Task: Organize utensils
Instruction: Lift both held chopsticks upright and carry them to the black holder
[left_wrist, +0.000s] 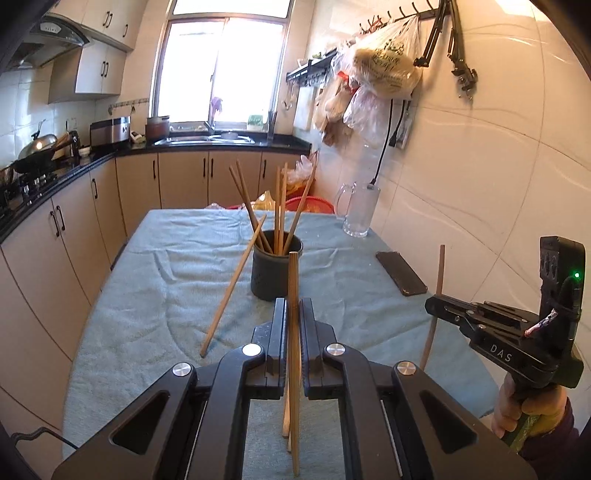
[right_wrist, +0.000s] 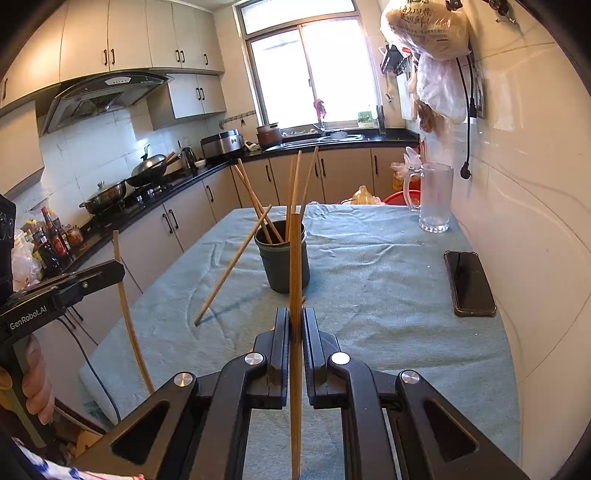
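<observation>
A kitchen table (left_wrist: 155, 258) under a teal cloth carries a dark holder (left_wrist: 276, 269) with chopsticks in it, one chopstick (left_wrist: 233, 286) leaning outside. Left gripper (left_wrist: 292, 314) and right gripper (right_wrist: 295, 325) each have their fingers closed on an upright chopstick, near the holder. Next, judging: lift each over the rim and release

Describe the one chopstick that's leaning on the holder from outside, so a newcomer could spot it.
Start at the table's blue cloth and find the dark chopstick holder in its middle. The leaning chopstick rests against the holder's left rim, tip planted on the cloth. The others stand inside the holder or are clamped in a gripper.
</observation>
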